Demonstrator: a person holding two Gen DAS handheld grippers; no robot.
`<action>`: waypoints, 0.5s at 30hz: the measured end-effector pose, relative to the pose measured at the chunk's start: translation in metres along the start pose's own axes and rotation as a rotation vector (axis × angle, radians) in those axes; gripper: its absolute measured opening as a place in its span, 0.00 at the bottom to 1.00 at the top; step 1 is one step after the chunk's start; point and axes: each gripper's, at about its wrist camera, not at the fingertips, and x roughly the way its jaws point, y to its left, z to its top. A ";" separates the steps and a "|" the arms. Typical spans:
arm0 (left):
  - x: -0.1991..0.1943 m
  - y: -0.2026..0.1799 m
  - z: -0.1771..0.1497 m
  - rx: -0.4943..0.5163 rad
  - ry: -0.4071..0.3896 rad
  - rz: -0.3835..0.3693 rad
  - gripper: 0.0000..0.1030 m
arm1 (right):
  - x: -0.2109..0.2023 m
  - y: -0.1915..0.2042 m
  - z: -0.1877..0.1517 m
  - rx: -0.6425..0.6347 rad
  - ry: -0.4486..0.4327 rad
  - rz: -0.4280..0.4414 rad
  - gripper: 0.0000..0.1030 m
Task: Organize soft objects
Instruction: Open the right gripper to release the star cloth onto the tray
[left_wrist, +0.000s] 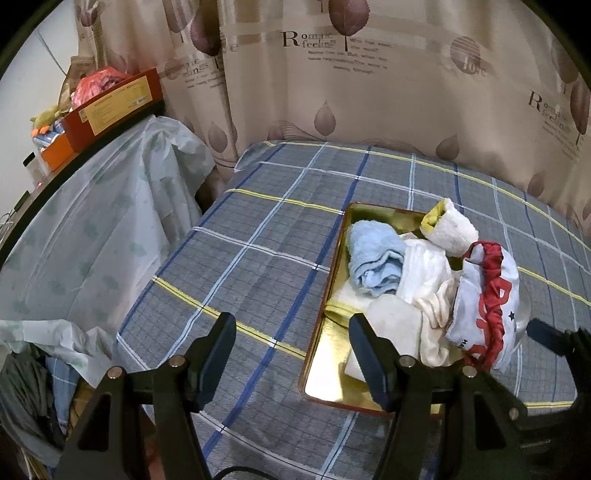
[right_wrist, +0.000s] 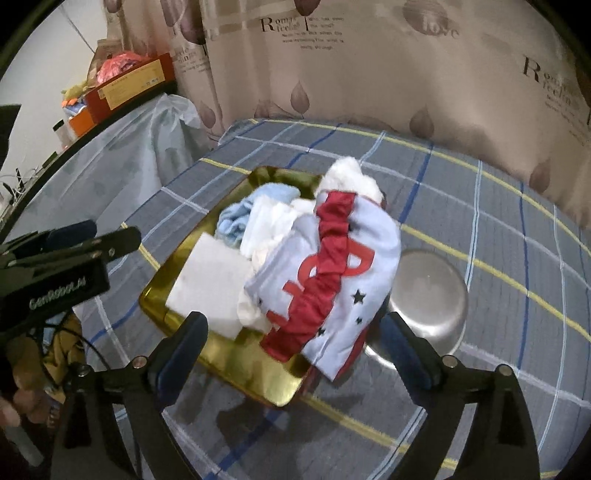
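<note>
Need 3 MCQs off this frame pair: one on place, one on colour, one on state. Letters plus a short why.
1. Where does the steel bowl sit?
A. Inside the gold tray
B. On the plaid cloth, beside the tray, on its right in the right wrist view
C. On the shelf by the curtain

2. What colour is the gathered band on the light blue garment?
A. Red
B. Green
C. Black

3. How do the jaws of the right gripper stand?
A. Shut on the garment
B. Shut on nothing
C. Open, pads pressing on nothing

Answers:
1 B: the bowl rests on the plaid cloth outside the gold tray.
2 A: a red ruffled strip runs across the garment.
3 C: both fingers stand wide apart; the garment lies on the pile in the tray.
</note>
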 end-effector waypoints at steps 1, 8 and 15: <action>0.000 -0.001 0.000 0.001 0.000 -0.002 0.63 | 0.000 0.000 -0.002 0.002 0.002 -0.001 0.91; 0.000 -0.005 -0.001 0.012 0.001 -0.007 0.63 | -0.002 0.001 -0.014 -0.002 0.022 -0.001 0.91; 0.002 -0.006 0.000 0.012 0.008 -0.016 0.63 | 0.000 0.004 -0.015 -0.009 0.027 0.005 0.91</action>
